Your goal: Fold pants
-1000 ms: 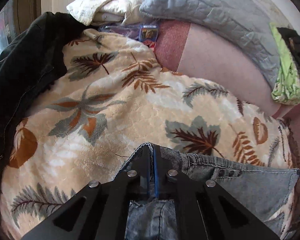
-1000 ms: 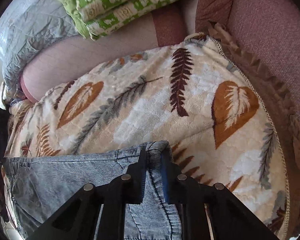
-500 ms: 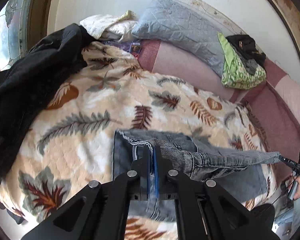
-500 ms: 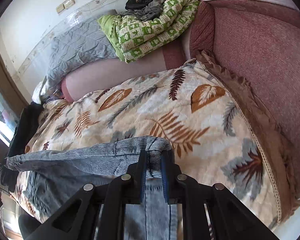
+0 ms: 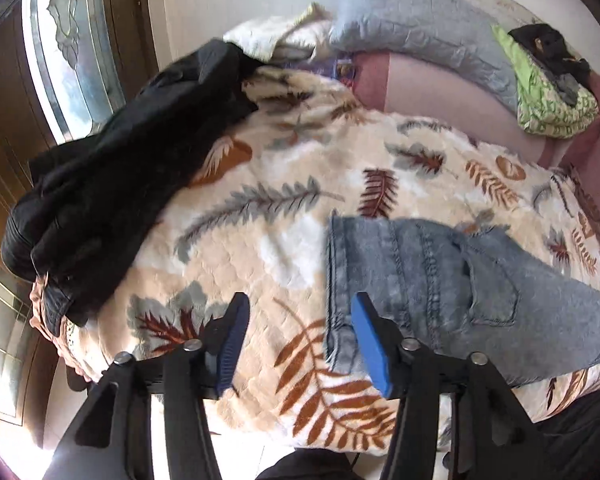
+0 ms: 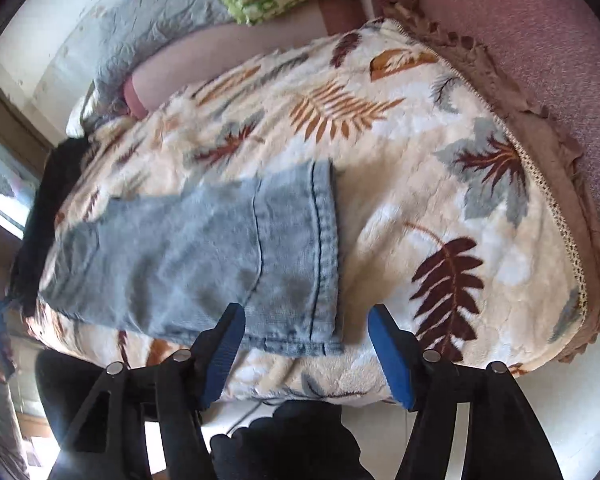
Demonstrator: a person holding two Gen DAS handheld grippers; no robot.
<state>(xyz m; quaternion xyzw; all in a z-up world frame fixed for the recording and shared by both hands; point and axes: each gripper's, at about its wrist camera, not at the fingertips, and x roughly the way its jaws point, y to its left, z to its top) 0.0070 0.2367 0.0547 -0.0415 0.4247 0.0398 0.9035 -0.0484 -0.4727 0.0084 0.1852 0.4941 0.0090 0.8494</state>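
Observation:
The blue denim pants [image 5: 452, 280] lie folded flat on the leaf-patterned blanket [image 5: 284, 208], near its front edge. In the left wrist view my left gripper [image 5: 300, 316] hovers above the blanket by the pants' left edge, its jaws opening with nothing between them. In the right wrist view the pants [image 6: 204, 252] show their right hem end. My right gripper [image 6: 306, 326] hangs above that hem corner; its jaws are opening and the pads press on nothing.
A black jacket [image 5: 112, 192] lies heaped at the blanket's left. Grey bedding [image 5: 420, 28], a white cloth [image 5: 268, 36] and a green folded quilt [image 5: 548, 92] line the back of the pink sofa [image 6: 540, 52]. The person's dark clothing [image 6: 292, 440] shows at the bottom.
Both grippers pulled the pants' edge toward the blanket's front, then let go and drew back. The denim now lies flat, and both pairs of jaws stand apart.

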